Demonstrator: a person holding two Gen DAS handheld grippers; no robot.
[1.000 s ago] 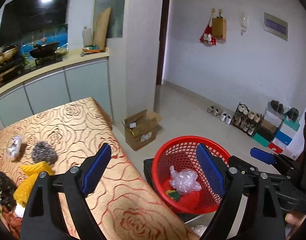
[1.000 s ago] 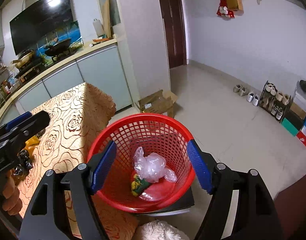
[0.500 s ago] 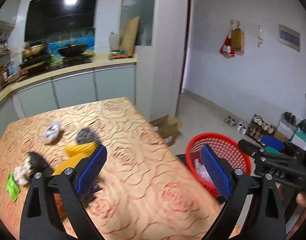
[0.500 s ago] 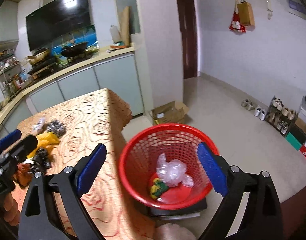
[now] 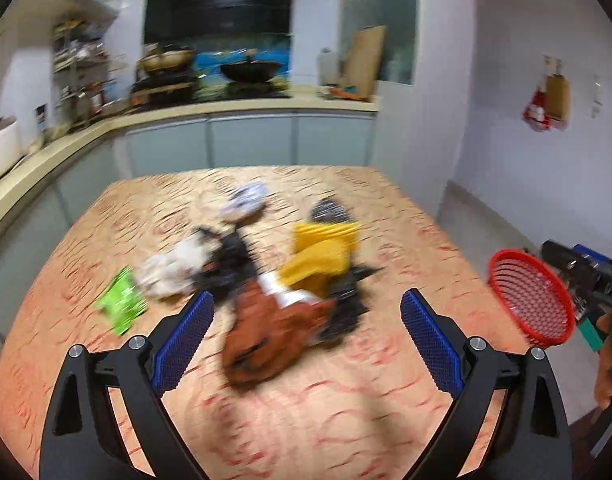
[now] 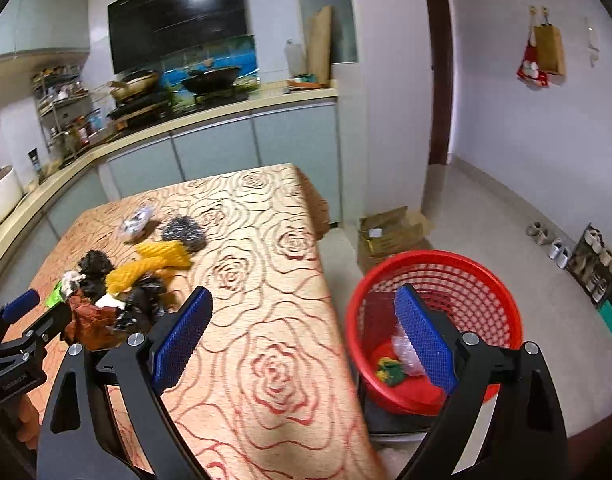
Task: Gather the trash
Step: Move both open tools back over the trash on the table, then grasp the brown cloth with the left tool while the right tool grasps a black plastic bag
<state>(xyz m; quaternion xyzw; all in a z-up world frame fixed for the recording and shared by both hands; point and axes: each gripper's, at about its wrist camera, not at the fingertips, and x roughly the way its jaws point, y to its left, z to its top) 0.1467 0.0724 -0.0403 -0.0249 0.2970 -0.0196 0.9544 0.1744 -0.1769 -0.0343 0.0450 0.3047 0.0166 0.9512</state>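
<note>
Walls: pale lilac painted walls [image 6: 506,128] are enclosing the room.
Floor: glossy beige tiled floor [image 6: 486,208] is reflecting light.
Furniture: grey-fronted kitchen cabinets [image 6: 225,144] are lining the back.

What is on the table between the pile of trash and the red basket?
Nothing: in the right wrist view, only bare rose-patterned tablecloth lies between the trash pile and the red basket, which sits past the table's edge.

A mixed trash pile [image 5: 289,276] lies on the table before the empty left tongs [image 5: 306,336]; a red basket [image 6: 438,320] stands behind the right tongs [image 6: 301,340].
</note>
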